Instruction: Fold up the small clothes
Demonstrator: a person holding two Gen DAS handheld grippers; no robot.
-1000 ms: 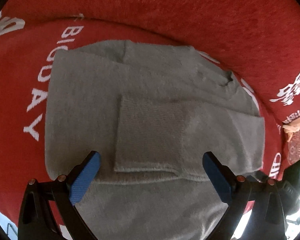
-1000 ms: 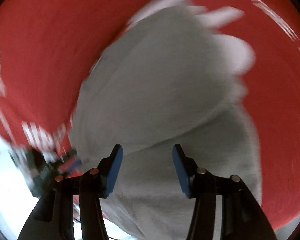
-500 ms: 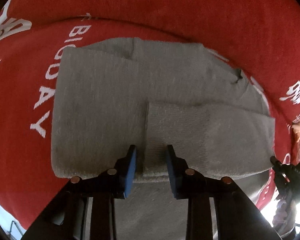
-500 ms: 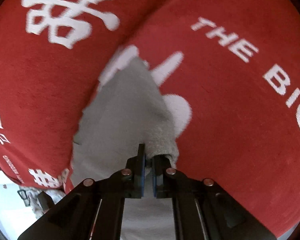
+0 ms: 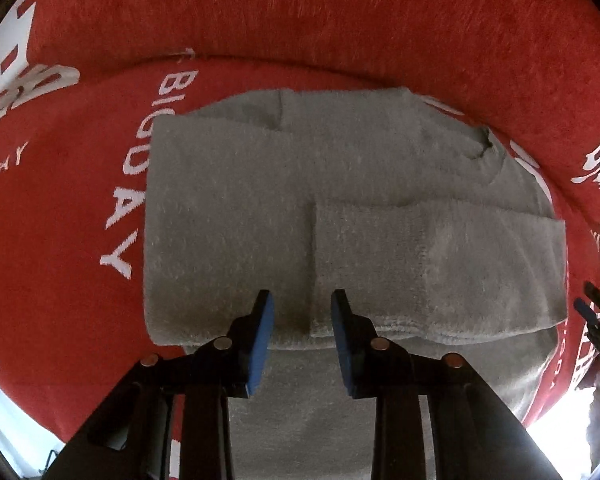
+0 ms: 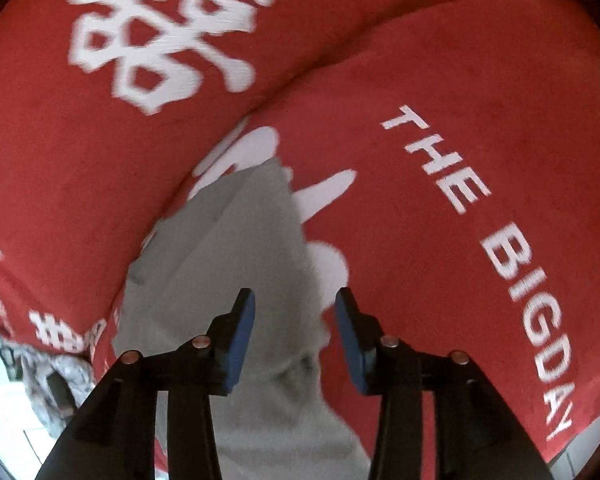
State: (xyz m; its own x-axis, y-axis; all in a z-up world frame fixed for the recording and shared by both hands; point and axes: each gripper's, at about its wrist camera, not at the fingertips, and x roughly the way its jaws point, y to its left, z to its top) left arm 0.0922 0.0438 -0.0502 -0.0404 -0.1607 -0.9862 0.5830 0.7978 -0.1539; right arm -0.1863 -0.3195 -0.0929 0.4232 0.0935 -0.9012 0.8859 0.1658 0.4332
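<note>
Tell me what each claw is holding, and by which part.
Right claw: nothing; its jaws are opening over the gray sweater. Left claw: half-closed astride its hem; a grip cannot be told.

Fuzzy grey knit garment (image 5: 260,208); napped red cloth (image 5: 340,20).

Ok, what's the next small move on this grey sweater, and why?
Probably bring the right tongs, whose jaws are opening over the grey sweater, across to the near hem; the left tongs straddle it, with the sleeve folded in.
</note>
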